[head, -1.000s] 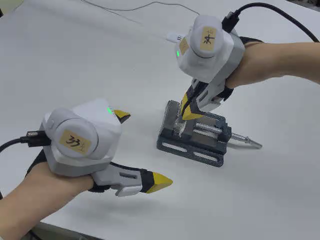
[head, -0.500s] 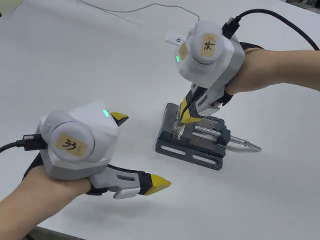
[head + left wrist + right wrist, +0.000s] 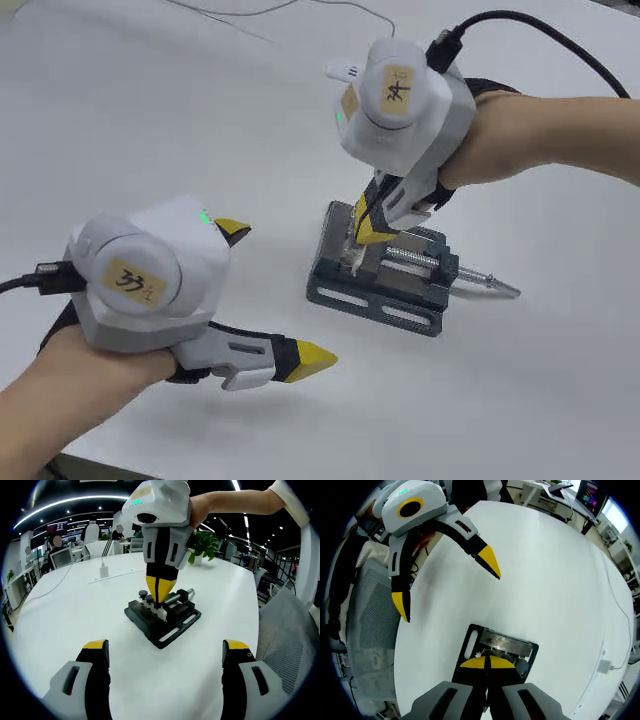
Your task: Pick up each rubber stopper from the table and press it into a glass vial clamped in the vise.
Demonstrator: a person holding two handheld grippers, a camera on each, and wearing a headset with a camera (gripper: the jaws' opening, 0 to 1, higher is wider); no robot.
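The vise (image 3: 378, 288) sits on the white worktop (image 3: 150, 130), its screw handle pointing out to the right in the head view. A row of small glass vials (image 3: 150, 602) stands clamped in its jaws, and in the left gripper view at least two of them carry dark stoppers (image 3: 143, 594).

The right tool (image 3: 370, 232) points steeply down at the vise with its yellow tips pressed together, right at the vial tops. In its own view the tips (image 3: 488, 662) meet along a thin line above the vise (image 3: 500, 641), with one grey stopper top (image 3: 521, 666) just beside them. I cannot tell whether a stopper is caught under the tips.

The left tool (image 3: 272, 295) is well apart from the vise, on the near left, its jaws spread wide and holding nothing. Its own view looks across the worktop (image 3: 75, 610) at the vise (image 3: 172, 622) and the right tool (image 3: 160, 591). A white plug (image 3: 104, 571) with a cable lies farther back.
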